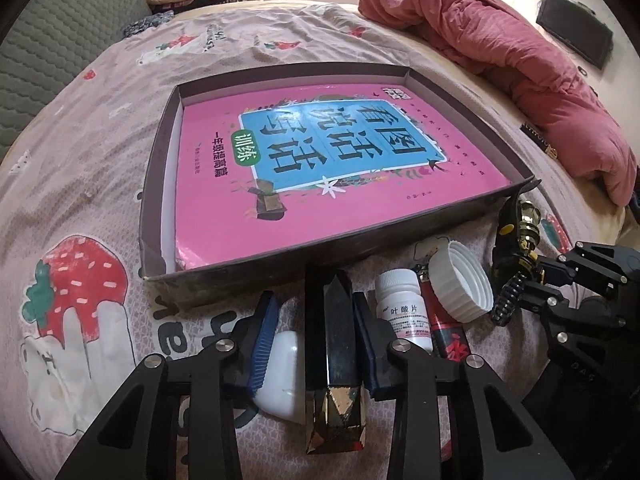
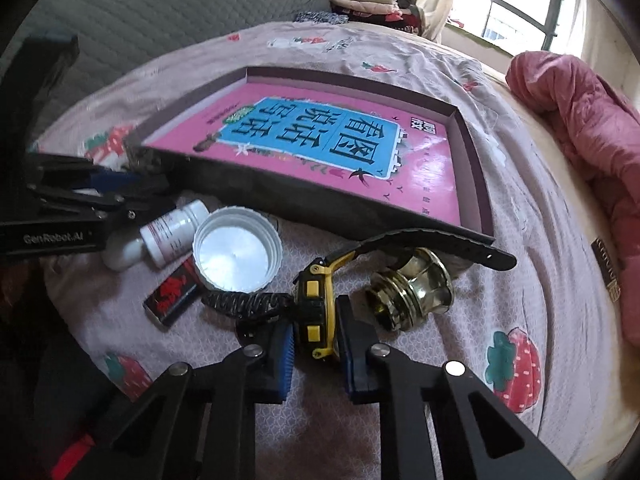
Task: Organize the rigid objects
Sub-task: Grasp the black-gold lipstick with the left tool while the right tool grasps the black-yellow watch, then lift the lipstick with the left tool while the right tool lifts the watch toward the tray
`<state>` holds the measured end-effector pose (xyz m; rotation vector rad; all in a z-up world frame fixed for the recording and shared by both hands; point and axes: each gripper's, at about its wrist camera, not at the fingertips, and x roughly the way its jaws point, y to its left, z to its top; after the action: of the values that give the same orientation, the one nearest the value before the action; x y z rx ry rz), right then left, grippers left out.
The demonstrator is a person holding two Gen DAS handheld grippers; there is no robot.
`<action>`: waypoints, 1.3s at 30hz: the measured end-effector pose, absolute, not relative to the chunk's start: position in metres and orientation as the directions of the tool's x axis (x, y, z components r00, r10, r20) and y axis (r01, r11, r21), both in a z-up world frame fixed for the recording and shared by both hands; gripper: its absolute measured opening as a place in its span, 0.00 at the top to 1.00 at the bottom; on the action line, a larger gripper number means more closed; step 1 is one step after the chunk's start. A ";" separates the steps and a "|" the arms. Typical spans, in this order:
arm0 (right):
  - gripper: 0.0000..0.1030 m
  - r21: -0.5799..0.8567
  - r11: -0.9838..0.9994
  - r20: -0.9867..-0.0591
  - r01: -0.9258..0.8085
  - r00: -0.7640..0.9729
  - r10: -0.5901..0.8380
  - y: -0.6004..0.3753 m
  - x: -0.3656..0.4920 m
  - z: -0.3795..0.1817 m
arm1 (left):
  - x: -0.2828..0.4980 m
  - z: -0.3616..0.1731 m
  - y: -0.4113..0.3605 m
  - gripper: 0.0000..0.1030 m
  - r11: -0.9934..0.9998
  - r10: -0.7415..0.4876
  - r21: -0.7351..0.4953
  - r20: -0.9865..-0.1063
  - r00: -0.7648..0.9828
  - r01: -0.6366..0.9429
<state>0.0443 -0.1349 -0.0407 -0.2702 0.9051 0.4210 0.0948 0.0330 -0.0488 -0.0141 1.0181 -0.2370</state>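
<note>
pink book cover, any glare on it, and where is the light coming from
Right wrist view: the glossy pink book shows a whitish sheen near its right edge, and the barred window behind is blown out. Left wrist view: milder sheen along the cover's near left corner; fisheye bends the dark cardboard tray.

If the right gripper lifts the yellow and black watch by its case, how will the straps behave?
The watch case looks rigid between the right gripper pads, so it should hold firm. Its straps appear bendable; they will probably droop. The long strap lies over the gold knob and might drag it.
</note>
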 end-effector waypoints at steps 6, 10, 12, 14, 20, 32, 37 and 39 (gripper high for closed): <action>0.82 0.056 0.890 -0.774 -0.452 0.543 0.325 -0.144 0.045 -0.030 | 0.093 -0.046 0.033 0.78 0.966 -0.247 -0.166 -0.827 0.505 0.199; 0.82 0.101 0.893 -0.766 -0.439 0.538 0.351 -0.150 0.047 -0.028 | 0.093 -0.045 0.034 0.78 0.960 -0.271 -0.194 -0.821 0.503 0.200; 0.82 0.110 0.894 -0.763 -0.434 0.540 0.356 -0.151 0.047 -0.027 | 0.093 -0.046 0.035 0.78 0.958 -0.282 -0.210 -0.819 0.499 0.197; 0.82 0.114 0.895 -0.762 -0.431 0.540 0.357 -0.152 0.047 -0.027 | 0.093 -0.047 0.035 0.78 0.956 -0.288 -0.216 -0.821 0.494 0.198; 0.82 0.113 0.900 -0.749 -0.422 0.559 0.356 -0.153 0.045 -0.023 | 0.091 -0.043 0.036 0.79 0.956 -0.288 -0.215 -0.812 0.508 0.198; 0.83 0.109 0.891 -0.710 -0.441 0.593 0.380 -0.144 0.034 -0.005 | 0.077 -0.024 0.039 0.78 0.959 -0.282 -0.227 -0.767 0.576 0.168; 0.83 0.104 0.893 -0.696 -0.439 0.609 0.381 -0.145 0.032 0.001 | 0.070 -0.020 0.040 0.78 0.963 -0.271 -0.218 -0.758 0.594 0.161; 0.82 0.102 0.895 -0.691 -0.435 0.617 0.378 -0.147 0.031 0.004 | 0.069 -0.019 0.040 0.78 0.963 -0.269 -0.220 -0.755 0.598 0.156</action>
<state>0.0310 -0.1470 0.0039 -0.0784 0.7764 0.4682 0.0688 0.0402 -0.0186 -0.1356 0.8973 -0.2477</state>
